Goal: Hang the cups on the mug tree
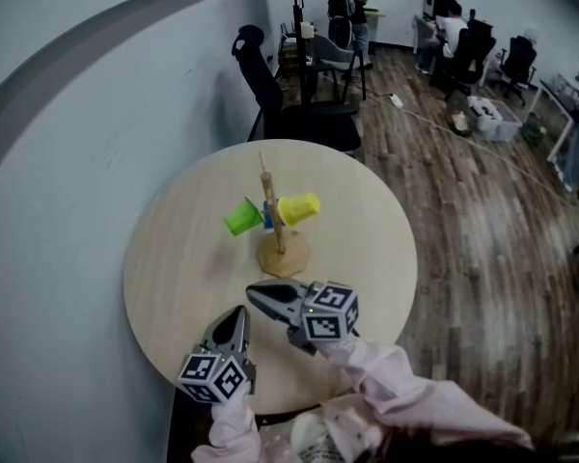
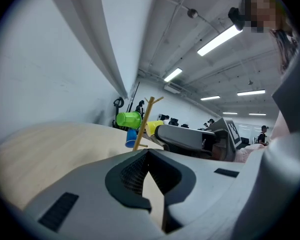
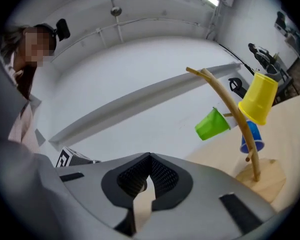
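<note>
A wooden mug tree (image 1: 279, 239) stands near the middle of the round table (image 1: 174, 258). On its pegs hang a green cup (image 1: 239, 217), a yellow cup (image 1: 299, 208) and a blue cup (image 1: 267, 222) between them. The same tree (image 3: 250, 149) shows in the right gripper view with the yellow cup (image 3: 259, 98), green cup (image 3: 211, 124) and blue cup (image 3: 252, 135). In the left gripper view the green cup (image 2: 128, 119) and tree (image 2: 142, 124) stand ahead. My right gripper (image 1: 254, 294) is shut and empty, just in front of the tree's base. My left gripper (image 1: 237, 316) is shut and empty, lower left.
A black office chair (image 1: 294, 104) stands behind the table's far edge. Desks, chairs and people (image 1: 347, 8) fill the room beyond, over wood flooring (image 1: 482, 220). A grey wall (image 1: 68, 114) runs close along the table's left side.
</note>
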`<state>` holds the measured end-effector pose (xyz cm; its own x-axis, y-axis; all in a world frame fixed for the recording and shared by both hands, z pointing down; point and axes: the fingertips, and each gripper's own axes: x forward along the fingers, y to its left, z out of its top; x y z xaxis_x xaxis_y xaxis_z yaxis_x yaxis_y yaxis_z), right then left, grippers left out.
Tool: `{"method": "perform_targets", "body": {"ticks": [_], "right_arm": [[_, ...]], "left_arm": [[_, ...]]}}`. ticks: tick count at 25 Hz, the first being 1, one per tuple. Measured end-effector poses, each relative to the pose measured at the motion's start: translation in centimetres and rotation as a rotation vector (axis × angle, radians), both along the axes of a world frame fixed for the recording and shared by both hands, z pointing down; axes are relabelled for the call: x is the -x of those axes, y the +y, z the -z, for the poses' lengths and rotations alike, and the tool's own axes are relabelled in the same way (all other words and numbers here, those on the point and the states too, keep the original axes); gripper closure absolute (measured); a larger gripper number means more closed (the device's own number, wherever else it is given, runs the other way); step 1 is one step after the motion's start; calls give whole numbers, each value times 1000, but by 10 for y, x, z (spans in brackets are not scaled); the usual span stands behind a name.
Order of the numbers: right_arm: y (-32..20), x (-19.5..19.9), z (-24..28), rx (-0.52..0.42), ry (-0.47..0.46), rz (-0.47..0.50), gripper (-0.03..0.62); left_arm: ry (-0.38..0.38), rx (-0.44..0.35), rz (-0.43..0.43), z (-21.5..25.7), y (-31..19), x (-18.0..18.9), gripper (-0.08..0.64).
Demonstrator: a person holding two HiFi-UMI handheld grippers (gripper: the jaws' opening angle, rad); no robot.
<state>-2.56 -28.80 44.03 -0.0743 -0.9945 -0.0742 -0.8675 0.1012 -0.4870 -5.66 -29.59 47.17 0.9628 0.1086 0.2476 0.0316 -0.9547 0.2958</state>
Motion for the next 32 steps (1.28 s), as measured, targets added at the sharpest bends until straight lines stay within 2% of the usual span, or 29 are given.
{"method": "perform_targets", "body": {"ticks": [4, 12, 32], "right_arm": [[12, 8, 1, 34, 102, -10, 591], [32, 8, -7, 69, 180, -51, 591], [42, 6, -10, 77, 182, -77, 591]], "left_arm": [[14, -3, -8, 4, 7, -1, 558], [31, -8, -32, 4, 19, -4, 558], [43, -12, -42, 11, 24, -4, 558]]}}
